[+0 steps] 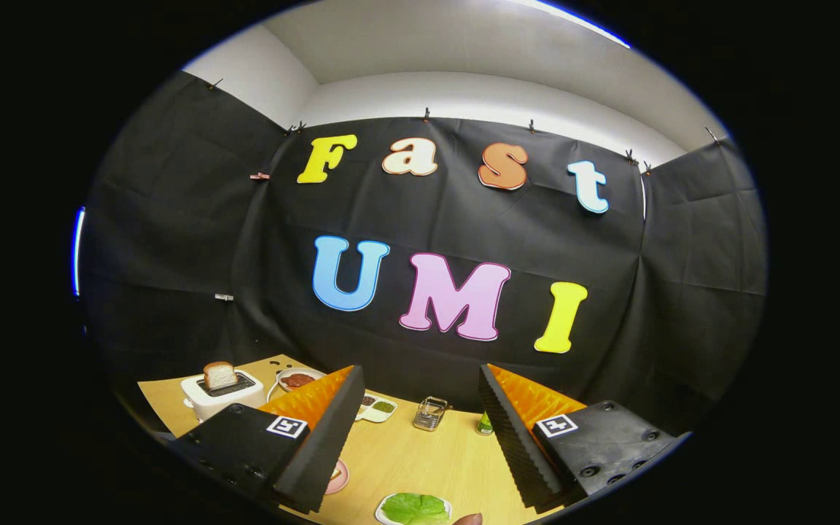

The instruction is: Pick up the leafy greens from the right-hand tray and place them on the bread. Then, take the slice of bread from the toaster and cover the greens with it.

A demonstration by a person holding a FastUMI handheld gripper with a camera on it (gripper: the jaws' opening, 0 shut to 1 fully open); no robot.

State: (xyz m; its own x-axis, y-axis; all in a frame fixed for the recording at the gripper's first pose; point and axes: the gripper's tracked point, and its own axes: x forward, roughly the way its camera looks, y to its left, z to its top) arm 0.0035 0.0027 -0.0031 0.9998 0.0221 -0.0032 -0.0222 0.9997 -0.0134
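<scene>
Two fingers of the hand-held gripper [420, 437] spread wide, holding nothing; bare tabletop [420, 456] between them. Leafy greens [415, 507] on white tray just ahead; toaster [222, 394] with bread slice [219, 375] beyond left finger.

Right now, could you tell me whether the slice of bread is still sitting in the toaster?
In. The slice of bread stands upright in the toaster slot, its top poking out. The open gripper holds nothing.

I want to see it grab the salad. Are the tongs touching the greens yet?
Apart. In the gripper view the tongs are wide open, and bare table shows between their fingers and the greens, which lie on a plate nearer the camera.
</scene>
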